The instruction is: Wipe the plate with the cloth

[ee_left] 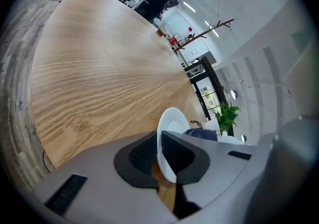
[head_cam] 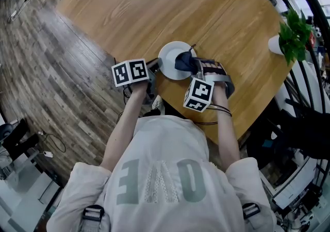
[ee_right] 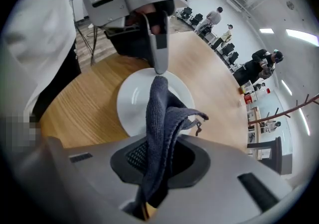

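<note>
White ceramic: the plate [ee_right: 132, 101] sits on the round wooden table [head_cam: 129, 9], close to the table edge nearest your body. Your left tongs [ee_left: 159, 139] are clamped on the plate's near-left rim, one pad above the rim and one below it. On that side the plate appears slightly tilted, though how far it is lifted cannot be judged.

Your right tongs [ee_right: 159, 144] are clamped on a dark blue cloth [ee_right: 159, 113]. The fabric is bunched between the pads and a loose tail hangs out behind them. The free end of the cloth reaches over the right half of the plate, with a small tag sticking out from a fold. Whether the cloth presses on the plate surface cannot be told.

The two tongs face each other across the plate, and the tip of the left one stands just beside the cloth.

A potted green plant [head_cam: 294, 35] stands well to the right of the plate, at the table's far-right edge. Grey plank flooring [head_cam: 62, 81] lies to the left of the plate, beyond the table.
</note>
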`<state>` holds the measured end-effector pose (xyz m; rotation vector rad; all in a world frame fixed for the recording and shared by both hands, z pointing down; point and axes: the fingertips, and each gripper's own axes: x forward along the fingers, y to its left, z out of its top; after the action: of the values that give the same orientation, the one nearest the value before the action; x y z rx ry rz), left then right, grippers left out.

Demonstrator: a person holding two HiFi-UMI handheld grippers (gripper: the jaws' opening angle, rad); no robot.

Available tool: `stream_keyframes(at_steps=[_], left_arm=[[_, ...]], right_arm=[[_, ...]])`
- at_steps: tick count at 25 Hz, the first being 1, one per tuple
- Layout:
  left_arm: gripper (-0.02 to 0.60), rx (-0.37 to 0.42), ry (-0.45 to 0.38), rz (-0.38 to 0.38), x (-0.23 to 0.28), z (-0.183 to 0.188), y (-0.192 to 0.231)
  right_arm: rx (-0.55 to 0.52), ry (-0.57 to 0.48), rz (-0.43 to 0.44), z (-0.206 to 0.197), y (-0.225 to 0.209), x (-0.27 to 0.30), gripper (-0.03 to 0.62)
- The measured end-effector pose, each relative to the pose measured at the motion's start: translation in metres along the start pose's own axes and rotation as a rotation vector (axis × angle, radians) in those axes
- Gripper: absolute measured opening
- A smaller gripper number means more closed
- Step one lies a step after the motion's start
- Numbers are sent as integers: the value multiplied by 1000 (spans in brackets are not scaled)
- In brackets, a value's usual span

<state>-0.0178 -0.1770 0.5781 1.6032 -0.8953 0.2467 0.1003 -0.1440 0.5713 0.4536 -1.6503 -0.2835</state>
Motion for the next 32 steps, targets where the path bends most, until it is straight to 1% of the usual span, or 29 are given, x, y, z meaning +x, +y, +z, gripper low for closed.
stream_keyframes(at_steps=[4,7,12,14,16,19,22,24,27,30,32], left_arm=[[34,3,-7,5,0,0,0],[34,3,-10,5,1,0,1],[35,0,-7,4,2,0,0],[35,2,-3,3,3,0,0],[34,3,-1,3,3,-1,1],[34,3,-1,2,2,-1,1],[34,5,1,-1,4,-1,-1],[34,6,0,-2,4,0,-2],[35,6,-4,1,3,1,-1],[35,9,1,1,6,-2,-2],[34,13,1,2,7,-1,-2]], right_arm=[[-44,-12,73,6,30,-16,55],[-47,-25,120,12,49,-25,55],[-34,-30,142,13,54,-28,55],[-3,-48,133,14,44,-30,55],[20,-70,103,15,24,-30,55],[7,-93,50,17,-13,-26,55],[-13,-71,28,16,-41,-21,55],[-7,-60,20,16,-57,-14,55],[26,-34,32,18,-61,14,57],[3,24,0,14,-53,30,55],[-4,39,-10,16,-50,30,55]])
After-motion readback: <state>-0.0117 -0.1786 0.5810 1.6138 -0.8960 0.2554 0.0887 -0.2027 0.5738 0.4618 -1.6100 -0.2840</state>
